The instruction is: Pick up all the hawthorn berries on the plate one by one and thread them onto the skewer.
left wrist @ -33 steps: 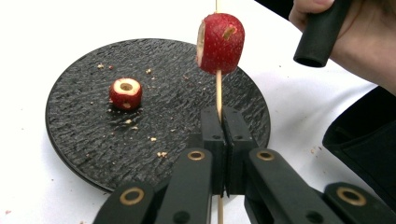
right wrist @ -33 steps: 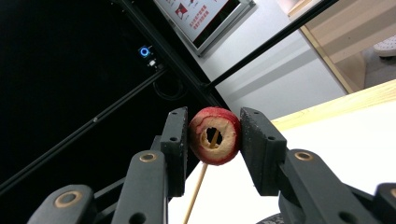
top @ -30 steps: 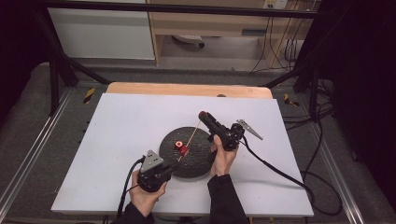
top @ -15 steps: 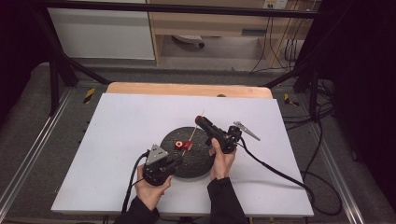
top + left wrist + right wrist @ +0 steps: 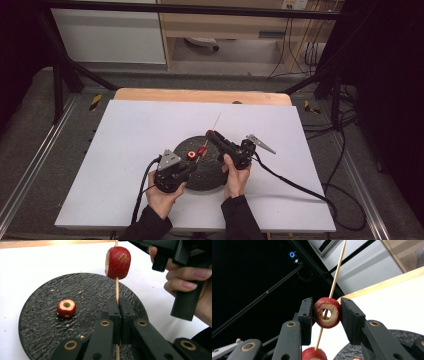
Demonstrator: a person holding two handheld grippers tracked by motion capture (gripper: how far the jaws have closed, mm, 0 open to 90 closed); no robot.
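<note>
The left gripper (image 5: 117,315) was clenched on a thin wooden skewer (image 5: 116,287), its 2 jaws pressed together around the stick, which rose upright between them. A strawberry piece (image 5: 118,262) was threaded on the skewer above the jaws, well clear of them, with a small slot cut in its red skin. In the high view the left gripper (image 5: 189,164) was held by the person's left hand (image 5: 161,196) over the near-left edge of a round black plate (image 5: 210,175).

The right gripper (image 5: 327,313) was closed on a hollow strawberry ring (image 5: 327,312), 1 jaw touching each side of it. The skewer (image 5: 336,270) was seen passing through the hole of this ring and slanting up beyond it, and another red piece (image 5: 314,354) was seen lower on the same stick. In the high view the right gripper (image 5: 216,137) was held by the right hand (image 5: 235,176) over the far-right part of the plate, pointing towards the skewer (image 5: 212,127).

On the dark textured plate (image 5: 37,322) a cored strawberry piece (image 5: 66,308) lay left of the left gripper, apart from it, with small crumbs scattered around. The plate rested on a white table (image 5: 130,135), near its front edge. A black cable (image 5: 300,187) was trailed from the right gripper across the table to the right.
</note>
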